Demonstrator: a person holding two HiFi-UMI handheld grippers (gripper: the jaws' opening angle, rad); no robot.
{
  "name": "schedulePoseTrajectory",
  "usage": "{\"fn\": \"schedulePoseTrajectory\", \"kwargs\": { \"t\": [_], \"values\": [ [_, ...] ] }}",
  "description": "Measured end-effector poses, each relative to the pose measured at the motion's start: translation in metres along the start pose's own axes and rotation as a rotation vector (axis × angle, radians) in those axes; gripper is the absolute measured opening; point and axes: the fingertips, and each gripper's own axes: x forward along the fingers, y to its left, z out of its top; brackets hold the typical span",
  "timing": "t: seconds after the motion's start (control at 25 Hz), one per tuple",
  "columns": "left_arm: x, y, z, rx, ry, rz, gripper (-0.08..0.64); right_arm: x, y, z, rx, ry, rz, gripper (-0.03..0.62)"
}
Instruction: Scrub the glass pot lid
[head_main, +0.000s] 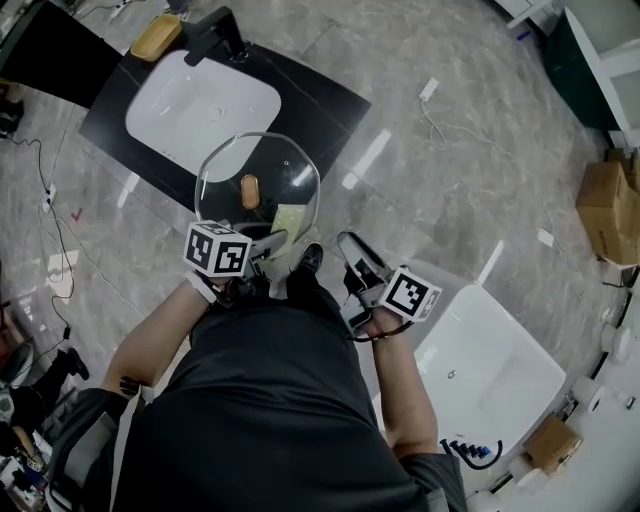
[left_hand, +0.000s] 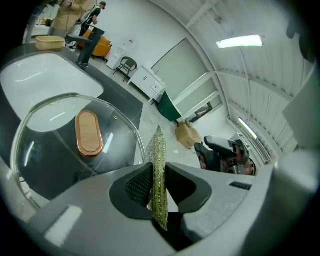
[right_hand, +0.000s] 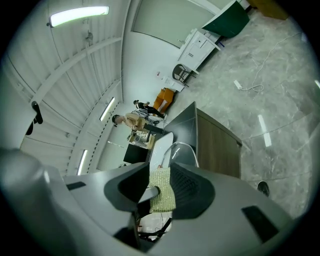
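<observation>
Between the jaws of the left tool (left_hand: 159, 170) we see a scrub pad (left_hand: 159, 147) pinched edge-on; the glass pot lid (left_hand: 50, 142) lies just ahead, its near rim hidden. The right tool (right_hand: 160, 176) stands slightly spread, empty.

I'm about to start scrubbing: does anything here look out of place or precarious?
The glass pot lid lies on the near corner of the black counter, not in the sink. Its rim seems to overhang the edge, so it could tip under scrubbing. The left gripper holds the scouring pad.
</observation>
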Motion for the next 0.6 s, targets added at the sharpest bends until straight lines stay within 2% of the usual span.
{"fn": "schedulePoseTrajectory", "kwargs": {
  "t": [0.16,0.24,0.44,0.52,0.6],
  "values": [
    [-0.036,-0.011,0.022,-0.014,-0.112,-0.072,0.069,0.026,0.021,-0.001,-0.096,0.057,0.013,0.130],
    [-0.062,-0.013,0.035,-0.018,-0.189,-0.098,0.069,0.039,0.031,-0.002,-0.180,0.069,-0.002,0.126],
    [-0.146,-0.022,0.071,0.000,-0.408,-0.113,0.069,0.072,0.082,0.001,-0.508,0.076,-0.034,0.092],
    [-0.177,-0.027,0.082,0.002,-0.492,-0.108,0.069,0.085,0.108,0.000,-0.637,0.063,-0.025,0.073],
    [-0.204,-0.032,0.092,0.010,-0.573,-0.103,0.069,0.095,0.136,0.001,-0.725,0.031,-0.002,0.066]
  ]
}}
